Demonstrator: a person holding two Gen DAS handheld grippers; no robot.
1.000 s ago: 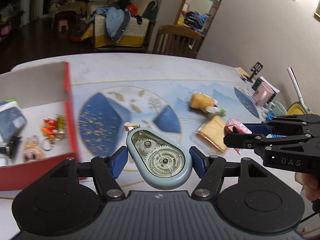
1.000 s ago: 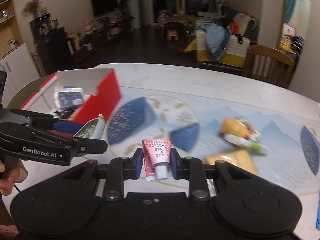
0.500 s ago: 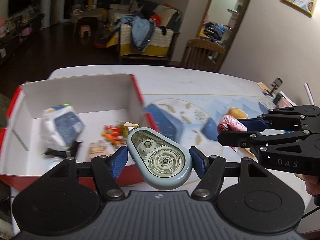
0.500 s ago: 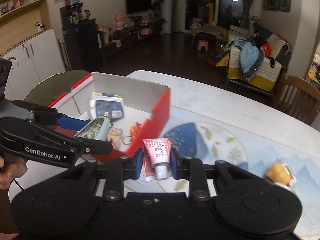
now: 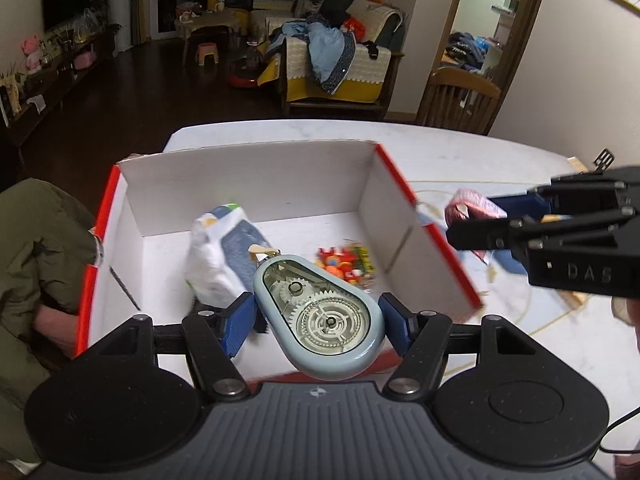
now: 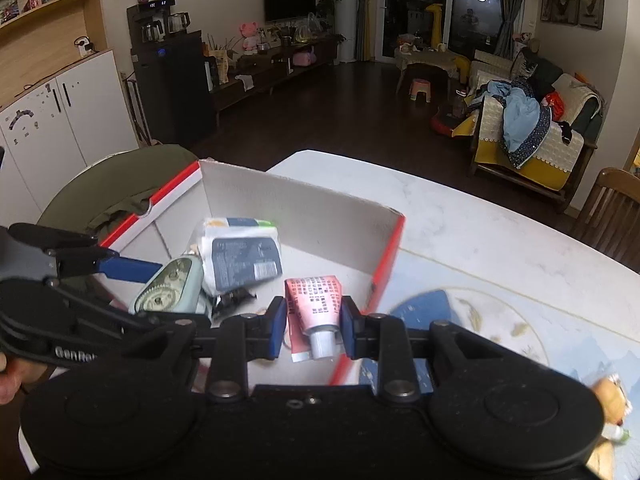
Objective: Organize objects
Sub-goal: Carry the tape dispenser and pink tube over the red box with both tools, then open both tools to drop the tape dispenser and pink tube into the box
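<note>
My left gripper [image 5: 318, 318] is shut on a pale blue teardrop-shaped gear toy [image 5: 320, 314] and holds it above the red-and-white open box [image 5: 248, 176]. My right gripper [image 6: 314, 326] is shut on a pink tube [image 6: 316, 308] with a grey cap, over the box's right wall [image 6: 386, 264]. In the box lie a white and blue tissue pack [image 5: 224, 252] and colourful keychain charms [image 5: 344, 260]. The right gripper and tube show in the left wrist view [image 5: 476, 210]; the left gripper and toy show in the right wrist view [image 6: 170, 286].
The box stands at the left end of a white table with a blue patterned mat [image 6: 480, 320]. A yellow toy [image 6: 608, 396] lies on the mat at the right. A green-covered chair [image 5: 36, 240] stands left of the box. A wooden chair [image 5: 456, 96] stands behind the table.
Both grippers have swung left from over the patterned mat to over the box, each still holding its object. The box now fills the middle of both views.
</note>
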